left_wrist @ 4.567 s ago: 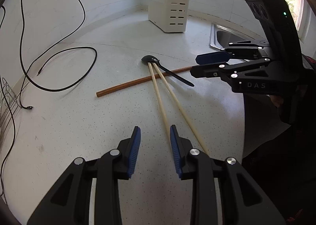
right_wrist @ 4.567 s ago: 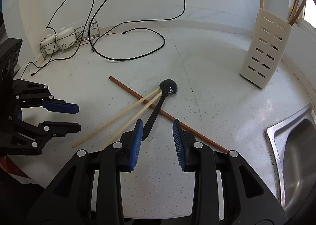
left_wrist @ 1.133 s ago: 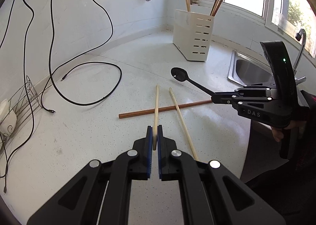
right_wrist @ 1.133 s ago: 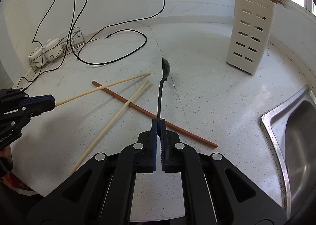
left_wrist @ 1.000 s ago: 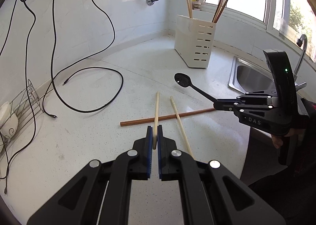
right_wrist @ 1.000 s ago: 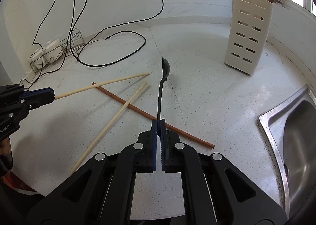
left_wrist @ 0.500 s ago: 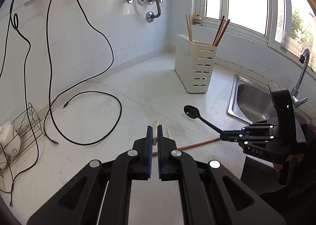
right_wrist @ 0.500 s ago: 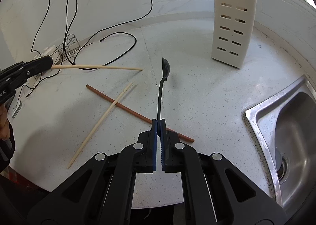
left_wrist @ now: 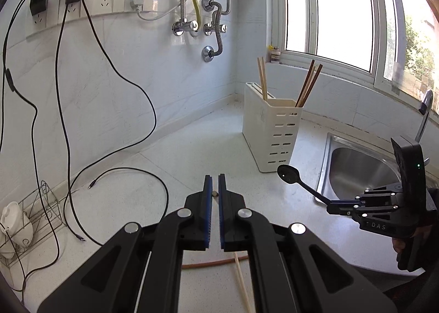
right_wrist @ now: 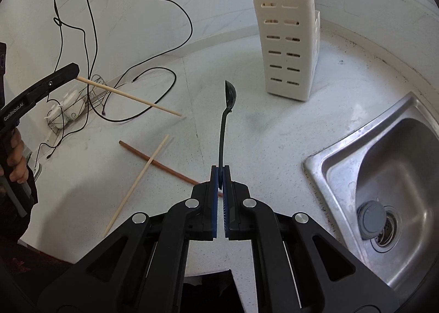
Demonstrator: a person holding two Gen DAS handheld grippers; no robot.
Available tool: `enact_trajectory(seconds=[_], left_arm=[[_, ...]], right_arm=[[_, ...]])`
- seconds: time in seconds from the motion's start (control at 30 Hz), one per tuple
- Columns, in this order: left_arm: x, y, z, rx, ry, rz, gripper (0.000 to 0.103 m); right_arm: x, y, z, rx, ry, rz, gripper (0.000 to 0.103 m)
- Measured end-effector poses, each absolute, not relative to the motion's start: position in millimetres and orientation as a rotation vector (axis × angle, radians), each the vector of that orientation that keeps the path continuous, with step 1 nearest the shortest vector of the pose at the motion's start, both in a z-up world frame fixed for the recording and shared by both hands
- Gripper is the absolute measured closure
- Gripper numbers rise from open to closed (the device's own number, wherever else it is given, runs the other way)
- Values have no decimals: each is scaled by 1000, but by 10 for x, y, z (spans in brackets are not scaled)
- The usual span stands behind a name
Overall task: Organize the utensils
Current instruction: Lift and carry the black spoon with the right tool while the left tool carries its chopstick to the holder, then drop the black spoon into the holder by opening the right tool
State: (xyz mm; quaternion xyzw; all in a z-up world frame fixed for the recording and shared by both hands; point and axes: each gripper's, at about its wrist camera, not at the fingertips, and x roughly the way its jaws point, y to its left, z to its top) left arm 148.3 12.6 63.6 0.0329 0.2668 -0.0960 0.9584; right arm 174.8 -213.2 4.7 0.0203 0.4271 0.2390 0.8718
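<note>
So far: some chopsticks stand in the white utensil holder (right_wrist: 288, 46) near the counter's back corner | left gripper (left_wrist: 214, 189) pinches a pale chopstick (right_wrist: 129, 96) | right gripper (right_wrist: 220, 173) pinches the black spoon (right_wrist: 226, 115), both in the air | left to do: a brown chopstick (right_wrist: 164, 166) and another pale chopstick (right_wrist: 137, 184) lie crossed near the counter's front edge.

A home kitchen, corner of the worktop: white speckled counter (right_wrist: 274, 131) running into marble-look wall tiles. On the right, a stainless steel sink (right_wrist: 389, 175) with its drain strainer and a tap (left_wrist: 425, 109) above it. At the far corner stands a cream slotted utensil holder (left_wrist: 274, 134) with chopsticks poking out. Water pipes and valves (left_wrist: 197, 24) hang on the far wall beside a row of wall sockets (left_wrist: 90, 2), black cables (left_wrist: 118, 77) trailing down. A window (left_wrist: 329, 11) brightens the right side.
</note>
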Motion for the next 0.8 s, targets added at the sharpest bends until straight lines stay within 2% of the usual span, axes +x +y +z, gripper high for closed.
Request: enact_trajectory(seconds=[0.23,0.37,0.57,0.8], left_arm=[[1710,17,910,61,473,-231,99],[1834,-38,1160,41,415,-265,99],[1973,-135,1625,19,302,-323,99],[2173,-318,2022,0,215,-382,99]], right_arm=[[2022,-2347,574,-134,832,470,100],[2237,-2501,860,-143,826,461,100],[2555,-2518,1157,-160,854,439,100],[2855,-2507,1250,-98,969,447,100]])
